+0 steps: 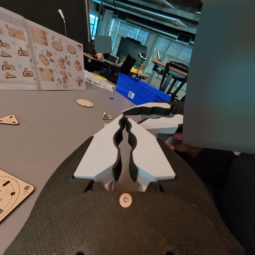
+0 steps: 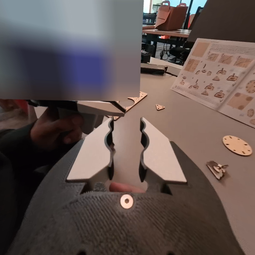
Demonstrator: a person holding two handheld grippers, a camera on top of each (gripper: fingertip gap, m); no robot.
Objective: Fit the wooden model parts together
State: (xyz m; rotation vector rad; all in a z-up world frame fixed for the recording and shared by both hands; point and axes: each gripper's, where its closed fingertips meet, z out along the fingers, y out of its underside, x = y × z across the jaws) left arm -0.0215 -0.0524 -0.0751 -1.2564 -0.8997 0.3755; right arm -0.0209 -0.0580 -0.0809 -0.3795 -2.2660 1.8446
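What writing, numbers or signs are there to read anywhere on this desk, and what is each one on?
Open booklet: printed lines and small step labels beside the drawings, too small and blurred to read.
Small coloured logo at the booklet's corner: unreadable.
White sticker on the blue bin: a black code mark with a character beside it; I do not repeat writing.
Wooden sheet: only cut marks, no words.

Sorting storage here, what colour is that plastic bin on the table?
Blue bin, clearest in the left wrist view.
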